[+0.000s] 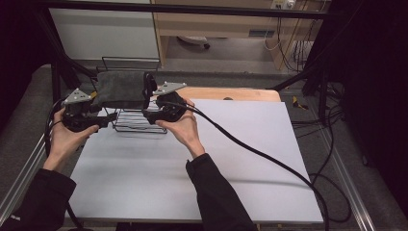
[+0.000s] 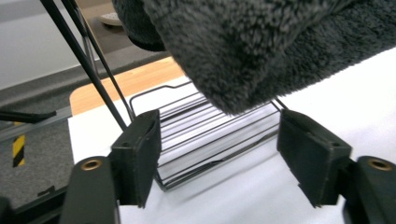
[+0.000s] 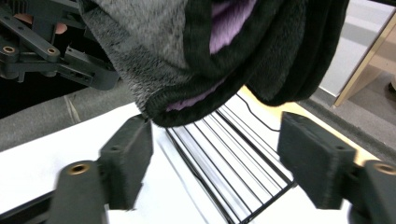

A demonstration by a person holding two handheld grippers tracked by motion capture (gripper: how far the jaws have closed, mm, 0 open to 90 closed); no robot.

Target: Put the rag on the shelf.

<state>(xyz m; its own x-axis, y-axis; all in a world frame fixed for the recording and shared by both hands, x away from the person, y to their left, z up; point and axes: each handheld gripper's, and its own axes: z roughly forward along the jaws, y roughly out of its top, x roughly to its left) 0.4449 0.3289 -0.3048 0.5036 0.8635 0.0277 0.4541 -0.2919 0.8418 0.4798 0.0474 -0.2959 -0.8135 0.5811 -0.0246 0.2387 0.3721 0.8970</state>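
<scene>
A folded dark grey towel [image 1: 121, 89] lies over a black wire rack [image 1: 137, 124] at the table's far left. Its fluffy edge [image 2: 261, 51] hangs above and between the jaws of my left gripper [image 2: 219, 154], which is open and holds nothing. The towel's folds [image 3: 196, 51], with a purple inner side, hang just above my right gripper [image 3: 215, 163], also open. In the high view the left gripper [image 1: 103, 109] is at the towel's left end and the right gripper [image 1: 148, 102] at its right end. The rack's lower shelf [image 3: 233, 158] lies beneath both.
A white sheet [image 1: 216, 159] covers the table, with a wooden edge [image 1: 231, 93] at the back. The right gripper's black cable [image 1: 269, 159] trails across the sheet to the right. Black frame bars [image 2: 88, 65] rise beside the rack. Wooden furniture [image 1: 216, 24] stands behind.
</scene>
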